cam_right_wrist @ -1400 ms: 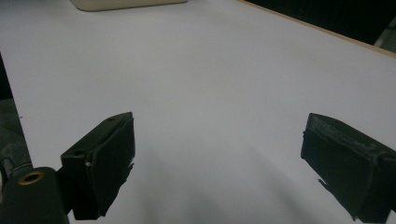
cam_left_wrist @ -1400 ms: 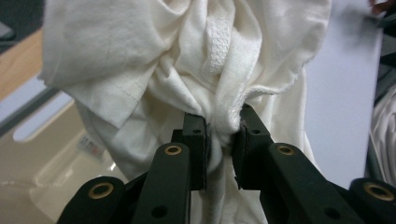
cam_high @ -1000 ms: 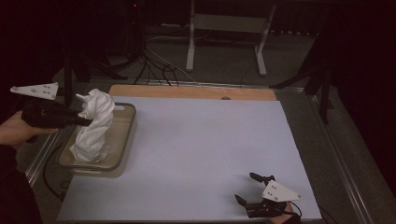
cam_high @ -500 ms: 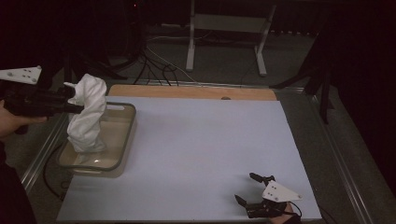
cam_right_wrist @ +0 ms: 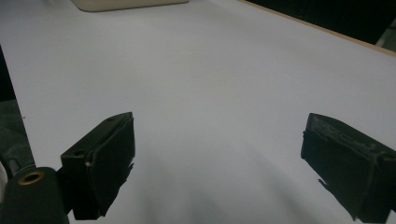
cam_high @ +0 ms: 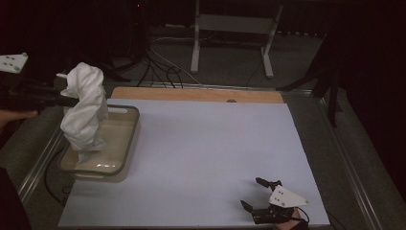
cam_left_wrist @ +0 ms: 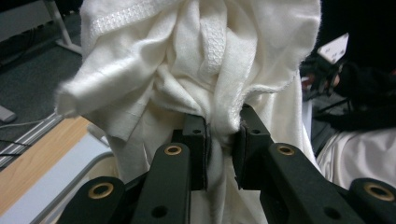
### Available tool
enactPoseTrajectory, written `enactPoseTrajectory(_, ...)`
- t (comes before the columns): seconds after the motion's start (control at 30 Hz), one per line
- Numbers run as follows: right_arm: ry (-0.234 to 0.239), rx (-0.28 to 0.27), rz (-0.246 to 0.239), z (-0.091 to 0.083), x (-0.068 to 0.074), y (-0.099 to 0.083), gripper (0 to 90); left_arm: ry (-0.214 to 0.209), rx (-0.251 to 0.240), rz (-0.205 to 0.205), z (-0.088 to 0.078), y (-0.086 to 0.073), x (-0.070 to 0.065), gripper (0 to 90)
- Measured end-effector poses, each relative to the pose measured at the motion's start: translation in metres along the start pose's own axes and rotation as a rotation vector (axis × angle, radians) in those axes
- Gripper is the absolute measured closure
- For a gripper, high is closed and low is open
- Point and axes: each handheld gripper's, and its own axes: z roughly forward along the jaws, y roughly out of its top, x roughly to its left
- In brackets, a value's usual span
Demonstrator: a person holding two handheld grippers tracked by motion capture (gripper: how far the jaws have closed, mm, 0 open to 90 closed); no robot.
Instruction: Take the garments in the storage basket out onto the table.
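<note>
High view: your table (cam_high: 201, 158) has a pale bluish-white sheet over it, w/ a strip of bare wood (cam_high: 191, 94) along the far edge and metal rails down both sides. Room behind is dark; a grey stand (cam_high: 234, 28) sits top centre of frame, black cables (cam_high: 158, 67) tangled on the floor to its left.

At left of frame, your left gripper (cam_high: 61, 101) holds a white cloth (cam_high: 86, 112) up over the clear plastic tub (cam_high: 128, 143). The cloth hangs in a bunched column, its bottom end dipping inside the tub. In the left gripper view, the jaws are clamped tight on a gathered fold of the cloth (cam_left_wrist: 205, 70), fabric spilling above and around them.

At lower right of frame, your right gripper (cam_high: 261, 196) sits low at the table's near edge, well apart from the tub. In the right gripper view, its jaws stand wide apart w/ nothing between them, just bare sheet.
</note>
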Motion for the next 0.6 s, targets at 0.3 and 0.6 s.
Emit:
enactPoseTrajectory(0.3, 0.005, -0.001, 0.003, -0.001, 0.0, 0.0, 10.2, -0.039, -0.02, 0.049, 0.0, 0.025, -0.012, 78.6)
enactPoseTrajectory(0.6, 0.004, -0.001, 0.0, -0.001, 0.0, 0.0, 10.2, -0.1, -0.037, 0.115, 0.012, 0.053, -0.027, 78.6)
